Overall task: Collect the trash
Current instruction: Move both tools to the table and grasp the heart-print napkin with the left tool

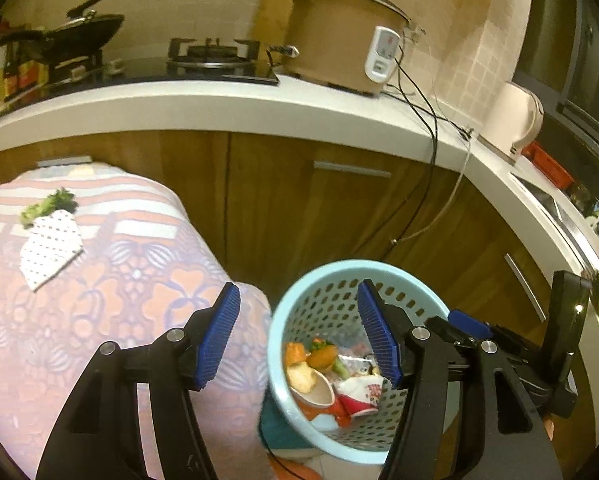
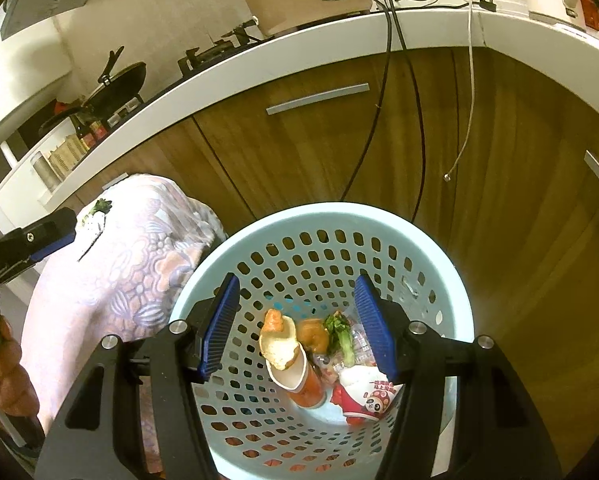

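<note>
We hold both grippers with jaws spread and nothing between them. Our right gripper (image 2: pixel 297 328) hangs over the pale blue perforated plastic basket (image 2: pixel 451 276), which already holds orange peel (image 2: pixel 277 340), a paper cup (image 2: pixel 299 380), a crumpled red-and-white wrapper (image 2: pixel 367 398) and green scraps. Our left gripper (image 1: pixel 299 336) points between the basket and the floral cloth-covered table (image 1: pixel 139 280). There a polka-dot paper napkin (image 1: pixel 51 250) and leafy green scrap (image 1: pixel 49 204) remain, so the collecting looks mostly done.

Left gripper (image 1: pixel 299 336) jaws apart, empty; right gripper (image 2: pixel 297 328) jaws apart, empty.
</note>
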Motion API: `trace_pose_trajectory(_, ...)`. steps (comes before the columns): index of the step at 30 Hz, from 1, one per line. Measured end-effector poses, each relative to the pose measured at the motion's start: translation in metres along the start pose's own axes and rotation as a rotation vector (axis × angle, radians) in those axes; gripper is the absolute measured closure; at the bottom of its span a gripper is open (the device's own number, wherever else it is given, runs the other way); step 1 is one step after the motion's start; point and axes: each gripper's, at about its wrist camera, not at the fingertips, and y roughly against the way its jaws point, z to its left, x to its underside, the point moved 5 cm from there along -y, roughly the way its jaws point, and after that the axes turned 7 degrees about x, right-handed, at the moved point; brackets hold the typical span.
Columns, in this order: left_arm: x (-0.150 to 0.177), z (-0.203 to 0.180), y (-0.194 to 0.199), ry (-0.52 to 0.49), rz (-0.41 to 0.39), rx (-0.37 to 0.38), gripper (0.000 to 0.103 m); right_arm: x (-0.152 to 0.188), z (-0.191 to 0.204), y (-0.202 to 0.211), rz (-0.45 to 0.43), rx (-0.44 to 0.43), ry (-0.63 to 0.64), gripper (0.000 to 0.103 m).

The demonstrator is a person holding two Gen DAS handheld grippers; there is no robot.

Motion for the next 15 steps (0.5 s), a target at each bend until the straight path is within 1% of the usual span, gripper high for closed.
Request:
trace_pose_trajectory(8,-0.012,0.031,0.031,0.054,-0.067,-0.039,0.043,-0.007,0.015,0.008,-0.021,-0.011,0.023,0.047)
trace_pose_trajectory(15,-0.019,0.058,0.056,0.087,-0.114,-0.066,0.043,-0.015,0.05,0.015,-0.043,-0.04,0.083,0.047)
